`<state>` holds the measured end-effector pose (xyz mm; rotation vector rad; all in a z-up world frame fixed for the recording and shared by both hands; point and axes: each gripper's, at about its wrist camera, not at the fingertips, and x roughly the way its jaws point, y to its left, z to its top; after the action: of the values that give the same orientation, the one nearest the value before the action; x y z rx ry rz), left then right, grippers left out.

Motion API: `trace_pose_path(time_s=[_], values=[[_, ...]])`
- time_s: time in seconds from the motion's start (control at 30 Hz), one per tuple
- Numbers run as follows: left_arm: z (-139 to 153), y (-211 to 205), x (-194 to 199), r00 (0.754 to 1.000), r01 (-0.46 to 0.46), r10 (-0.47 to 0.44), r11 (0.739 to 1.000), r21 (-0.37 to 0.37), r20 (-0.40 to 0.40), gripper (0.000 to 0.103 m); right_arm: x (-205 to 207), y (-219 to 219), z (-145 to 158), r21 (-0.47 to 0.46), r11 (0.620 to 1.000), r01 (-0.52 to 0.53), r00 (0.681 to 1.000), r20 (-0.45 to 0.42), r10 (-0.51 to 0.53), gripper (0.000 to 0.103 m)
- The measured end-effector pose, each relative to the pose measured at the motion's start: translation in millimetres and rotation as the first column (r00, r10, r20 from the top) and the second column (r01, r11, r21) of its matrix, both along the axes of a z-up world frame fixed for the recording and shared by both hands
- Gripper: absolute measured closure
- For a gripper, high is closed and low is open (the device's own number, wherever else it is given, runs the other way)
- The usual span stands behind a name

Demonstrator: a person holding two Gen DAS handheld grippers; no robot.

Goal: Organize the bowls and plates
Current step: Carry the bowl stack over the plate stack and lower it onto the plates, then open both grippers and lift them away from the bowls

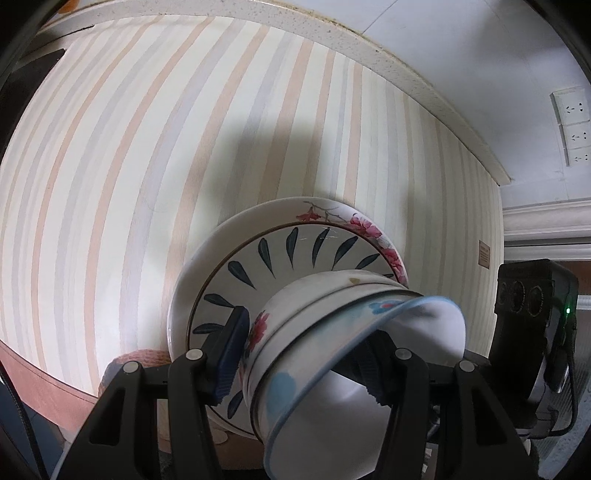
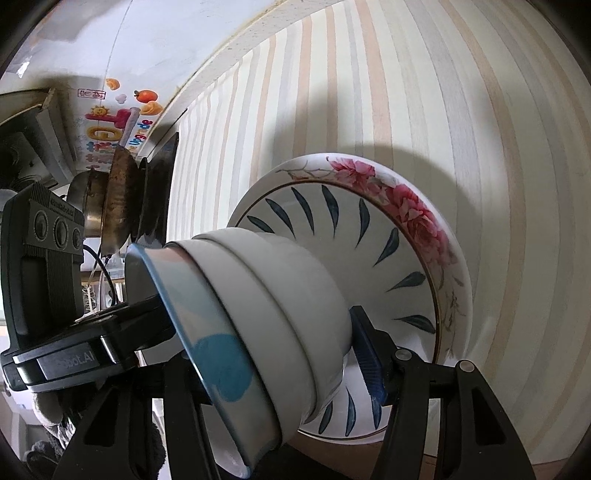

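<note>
Three nested bowls [image 1: 332,332] form a stack: the lowest has a pink flower, the top one a blue rim and blue spots. The stack [image 2: 266,295] stands on a leaf-patterned plate [image 1: 280,251], which lies in a larger plate with pink flowers [image 1: 207,254]. My left gripper [image 1: 303,332] is shut on the stack's wall, its blue pad [image 1: 229,354] outside and the other finger inside the top bowl. My right gripper [image 2: 266,325] grips the opposite side, with one pad [image 2: 365,354] against the lowest bowl and its other finger hidden behind the bowls.
The plates [image 2: 424,229] lie on a striped table [image 1: 110,184] near its front edge. A speckled ledge [image 1: 332,33] borders the table's far side, and beyond it are wall sockets [image 1: 572,125]. Stacked pans [image 2: 118,192] stand at the table's left end by a dark slab [image 1: 29,81].
</note>
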<state>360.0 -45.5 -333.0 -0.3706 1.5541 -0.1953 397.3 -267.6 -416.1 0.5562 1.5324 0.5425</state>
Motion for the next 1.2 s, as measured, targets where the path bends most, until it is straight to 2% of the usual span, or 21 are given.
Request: trace_pose_path(time_s=[0.5, 0.7, 0.97, 1.13, 1.17, 1.2], values=[[-7, -4, -1, 1.0, 0.019, -0.018, 1.0, 0.018, -0.007, 0.051, -8, 5, -1, -0.06, 0.998, -0.002, 1.0, -0.025, 0.001, 0.042], [4, -4, -3, 0.998, 0.052, -0.054, 0.997, 0.058, 0.033, 0.051, -9, 13, 4, -0.102, 0.995, -0.002, 1.0, -0.03, -0.001, 0.042], [35, 0, -13, 0.989, 0.073, -0.095, 0.981, 0.18, 0.114, 0.051, -16, 17, 40, -0.207, 0.978, 0.003, 0.998, 0.067, 0.011, 0.042], [58, 3, -25, 0.976, 0.077, -0.121, 0.97, 0.23, 0.183, 0.05, -28, 17, 69, -0.276, 0.96, 0.039, 0.991, 0.135, -0.001, 0.041], [64, 4, -28, 0.971, 0.083, -0.133, 0.967, 0.243, 0.2, 0.05, -31, 17, 75, -0.289, 0.956, 0.053, 0.989, 0.148, -0.01, 0.04], [68, 3, -30, 0.967, 0.086, -0.142, 0.963, 0.254, 0.212, 0.05, -34, 16, 83, -0.299, 0.952, 0.069, 0.986, 0.168, -0.019, 0.033]])
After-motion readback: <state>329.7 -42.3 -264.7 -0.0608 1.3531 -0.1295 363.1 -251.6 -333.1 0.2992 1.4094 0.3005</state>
